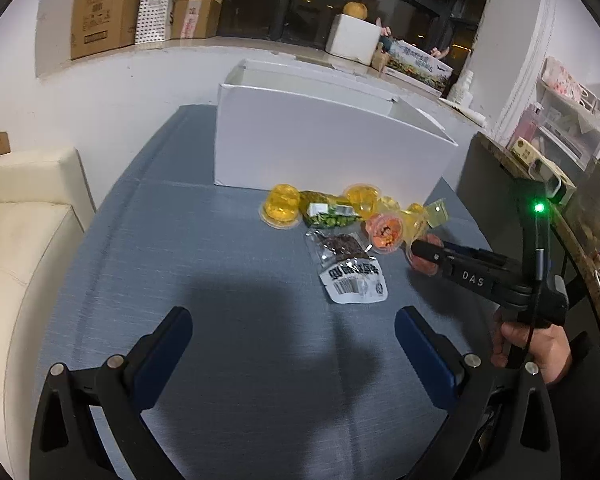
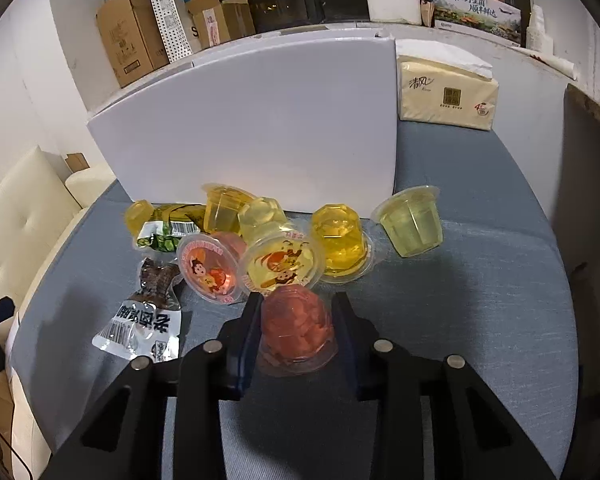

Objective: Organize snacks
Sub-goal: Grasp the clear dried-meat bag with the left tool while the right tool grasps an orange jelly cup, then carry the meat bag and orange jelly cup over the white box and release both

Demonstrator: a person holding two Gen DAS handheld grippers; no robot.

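Blue tabletop [image 2: 480,280]: perhaps seven jelly cups; right gripper [image 2: 296,312] clamps red cup [image 2: 296,328], left gripper [image 1: 292,328] released

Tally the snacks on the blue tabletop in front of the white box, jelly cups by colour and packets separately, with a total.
Yellow jelly cups: 4
Red jelly cups: 2
Pale green jelly cup: 1
Sealed packets: 2
Total: 9
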